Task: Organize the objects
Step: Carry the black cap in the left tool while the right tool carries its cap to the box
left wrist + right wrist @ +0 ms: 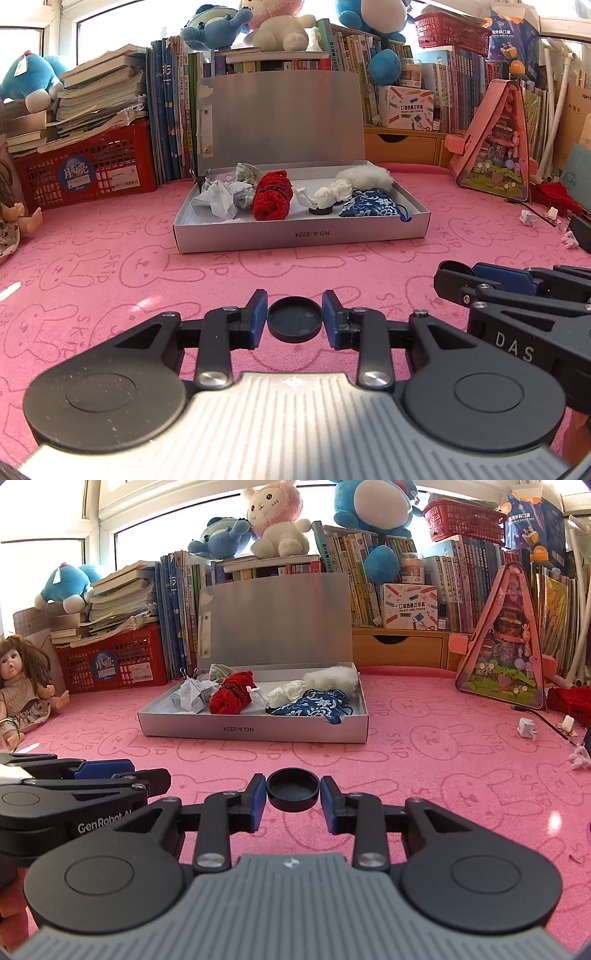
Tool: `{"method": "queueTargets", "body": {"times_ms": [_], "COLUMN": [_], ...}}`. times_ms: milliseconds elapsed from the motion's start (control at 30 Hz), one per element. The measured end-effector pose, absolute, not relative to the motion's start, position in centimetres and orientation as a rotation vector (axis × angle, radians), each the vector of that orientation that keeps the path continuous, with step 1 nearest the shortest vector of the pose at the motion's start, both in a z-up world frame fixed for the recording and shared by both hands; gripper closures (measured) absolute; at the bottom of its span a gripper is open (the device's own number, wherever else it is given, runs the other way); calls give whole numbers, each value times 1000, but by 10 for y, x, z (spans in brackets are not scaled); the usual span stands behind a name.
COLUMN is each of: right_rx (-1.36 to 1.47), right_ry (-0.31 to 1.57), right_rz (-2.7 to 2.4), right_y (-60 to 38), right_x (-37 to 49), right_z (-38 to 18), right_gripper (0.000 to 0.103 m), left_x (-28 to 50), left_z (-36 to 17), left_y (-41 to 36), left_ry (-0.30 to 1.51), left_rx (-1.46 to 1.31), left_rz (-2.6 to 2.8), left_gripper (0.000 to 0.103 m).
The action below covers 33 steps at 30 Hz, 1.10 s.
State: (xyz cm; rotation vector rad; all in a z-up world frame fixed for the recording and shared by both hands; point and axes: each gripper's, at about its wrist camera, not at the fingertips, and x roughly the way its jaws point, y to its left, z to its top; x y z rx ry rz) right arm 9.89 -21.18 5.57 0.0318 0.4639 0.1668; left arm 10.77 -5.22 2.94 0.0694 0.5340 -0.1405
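My left gripper [294, 318] is shut on a round black cap [294, 319], held above the pink mat with its hollow side showing. My right gripper [293, 789] is shut on a second black cap [293, 789] in the same way. Each gripper shows at the edge of the other's view: the right gripper [465, 284] and the left gripper [122, 770]. Ahead lies an open grey box [303, 234] [255, 731] with its lid propped up. It holds crumpled paper [218, 197], a red knitted piece [272, 195], a blue flowered pouch [371, 205], white fluff [365, 177] and a black cap [320, 211].
Books, red crates [88, 173] and plush toys line the back. A doll [22, 686] sits at the left. A pink triangular toy house [511, 642] stands at the right, with small paper scraps [528, 728], a cable and a red knitted item [570, 698] beside it.
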Motion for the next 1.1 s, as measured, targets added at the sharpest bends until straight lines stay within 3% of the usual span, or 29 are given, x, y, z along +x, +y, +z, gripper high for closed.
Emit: {"method": "queueTargets", "body": {"times_ms": [1100], "right_rx": [69], "right_ry": [473], "right_rz": [200], "right_y": [-207], "right_x": [177], "right_z": [77], "right_gripper": [66], "left_x": [192], "left_z": [48], "left_y": [-28], "left_ry": [565], "left_rx": [7], "left_rz": [-101], "left_gripper": [66]}}
